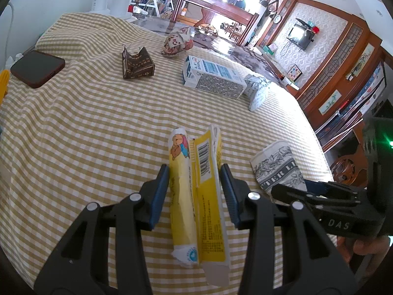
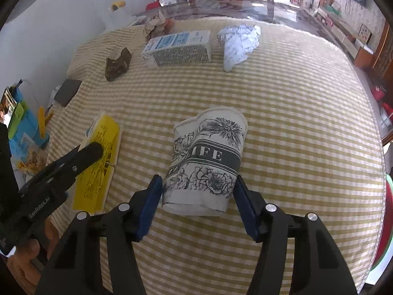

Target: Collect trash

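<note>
Jaws parted both sides, yellow wrapper (image 1: 196, 191) between left, paper cup (image 2: 208, 162) between right

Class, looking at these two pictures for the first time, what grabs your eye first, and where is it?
The flattened yellow bear-print snack box lies between the left tool's open fingers. The crushed white floral paper cup lies on its side between the right tool's open fingers, both on the yellow checked tablecloth.

Checked counter, cluttered.
I see the counter (image 1: 86, 123) carrying a yellow wrapper (image 1: 196, 191) and paper cup (image 2: 206, 162) near its front edge, a milk carton (image 1: 213, 77), crumpled paper (image 2: 239, 44), brown box (image 1: 137, 64) farther back, a phone (image 1: 36, 68) at its left edge.
</note>
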Action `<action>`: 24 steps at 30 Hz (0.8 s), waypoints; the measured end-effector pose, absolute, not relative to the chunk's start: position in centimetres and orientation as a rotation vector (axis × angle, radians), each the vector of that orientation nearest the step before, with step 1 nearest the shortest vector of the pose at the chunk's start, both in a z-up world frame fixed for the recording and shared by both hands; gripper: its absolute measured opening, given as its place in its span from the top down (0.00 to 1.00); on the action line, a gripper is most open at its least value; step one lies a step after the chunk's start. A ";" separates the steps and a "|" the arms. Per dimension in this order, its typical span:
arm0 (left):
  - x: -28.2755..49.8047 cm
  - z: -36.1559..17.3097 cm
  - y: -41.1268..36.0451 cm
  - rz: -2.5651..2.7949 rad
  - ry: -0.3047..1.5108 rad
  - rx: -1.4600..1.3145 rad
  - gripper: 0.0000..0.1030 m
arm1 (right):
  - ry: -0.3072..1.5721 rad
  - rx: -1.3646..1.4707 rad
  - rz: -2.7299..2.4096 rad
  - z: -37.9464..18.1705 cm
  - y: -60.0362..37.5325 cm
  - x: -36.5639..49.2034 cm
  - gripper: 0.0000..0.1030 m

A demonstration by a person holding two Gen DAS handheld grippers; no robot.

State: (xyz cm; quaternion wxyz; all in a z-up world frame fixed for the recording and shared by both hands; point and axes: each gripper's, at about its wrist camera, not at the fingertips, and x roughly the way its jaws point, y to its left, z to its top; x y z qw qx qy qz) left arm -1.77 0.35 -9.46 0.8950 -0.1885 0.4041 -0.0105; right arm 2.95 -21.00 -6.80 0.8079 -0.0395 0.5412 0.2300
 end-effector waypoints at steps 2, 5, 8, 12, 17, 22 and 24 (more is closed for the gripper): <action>-1.8 -9.4 0.4 -0.021 0.837 -0.391 0.60 | 1.150 -0.076 0.496 -6.6 -21.1 2.8 0.45; -1.8 -9.5 0.5 -0.018 0.837 -0.395 0.60 | 1.145 -0.067 0.494 -6.5 -21.4 2.7 0.45; -1.9 -9.5 0.6 -0.013 0.837 -0.401 0.60 | 1.143 -0.056 0.485 -6.4 -21.7 2.7 0.45; -1.9 -9.5 0.7 -0.013 0.836 -0.399 0.60 | 1.133 -0.044 0.474 -6.0 -22.2 2.7 0.45; -2.1 -9.2 0.8 -0.008 0.823 -0.400 0.60 | 1.111 -0.022 0.470 -4.9 -22.7 2.4 0.46; -2.6 -8.9 0.6 0.003 0.807 -0.377 0.60 | 1.057 0.033 0.488 -2.1 -24.0 1.3 0.47; -2.8 -8.9 0.5 0.005 0.805 -0.365 0.60 | 1.036 0.047 0.498 -1.1 -24.6 0.8 0.47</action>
